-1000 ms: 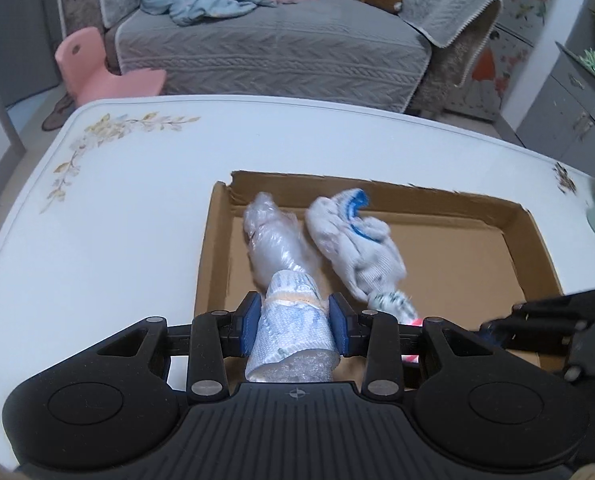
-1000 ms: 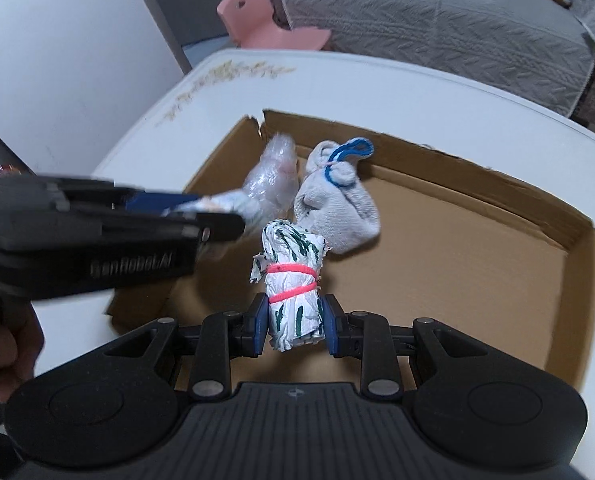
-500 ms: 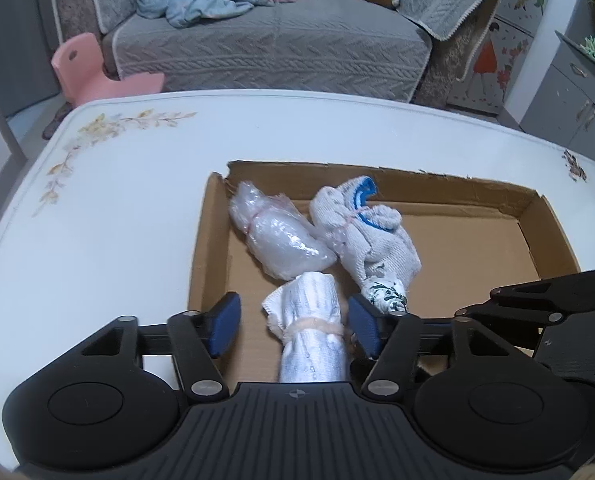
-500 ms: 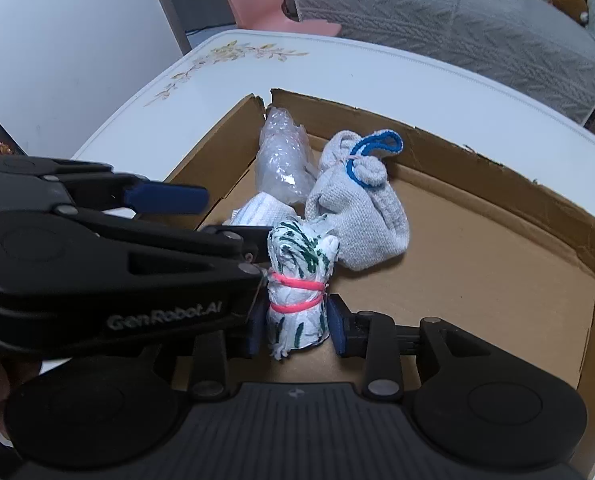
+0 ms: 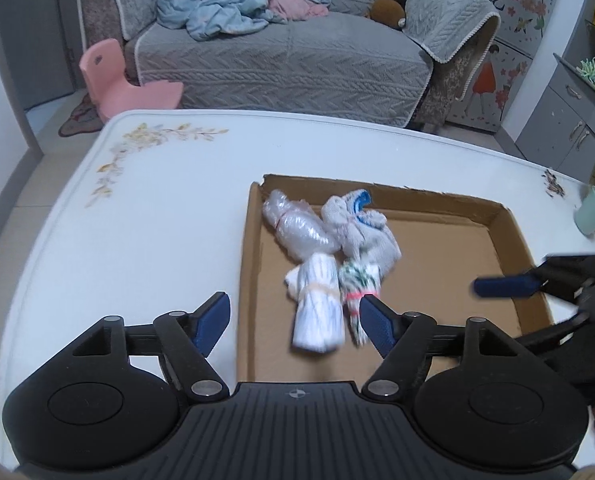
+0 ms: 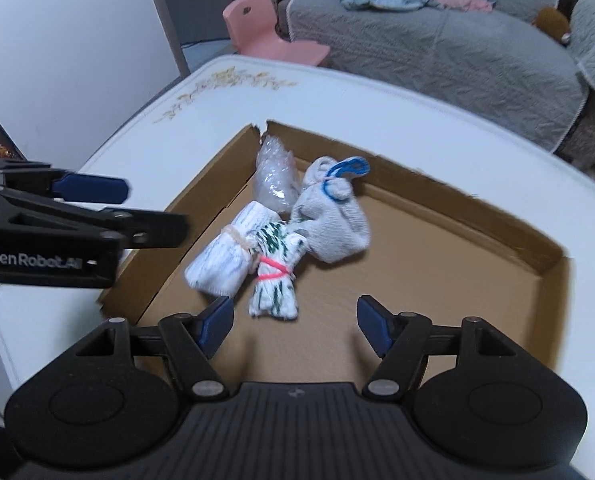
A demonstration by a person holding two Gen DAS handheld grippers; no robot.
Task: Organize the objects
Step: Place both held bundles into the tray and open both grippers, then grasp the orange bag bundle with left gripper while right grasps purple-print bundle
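Note:
A shallow cardboard box (image 5: 509,236) (image 6: 497,240) lies on the white table. In its left part lie several bundles: a clear plastic bundle (image 5: 297,228) (image 6: 275,176), a grey cloth bundle with a blue band (image 5: 361,224) (image 6: 333,220), a white roll with a tan band (image 5: 317,304) (image 6: 225,256), and a white-green roll with a pink band (image 5: 359,284) (image 6: 275,276). My left gripper (image 5: 293,322) is open and empty, just in front of the two rolls. My right gripper (image 6: 295,320) is open and empty, just in front of the white-green roll.
The white table (image 5: 137,220) has a flower print at its far left corner. A pale green cup (image 5: 593,210) stands at the table's right edge. A grey sofa (image 5: 281,56) and a pink child's chair (image 5: 117,76) stand beyond the table.
Both grippers have opened and drawn back. The left let go of the white roll, the right let go of the white-green roll; both rolls now lie in the box.

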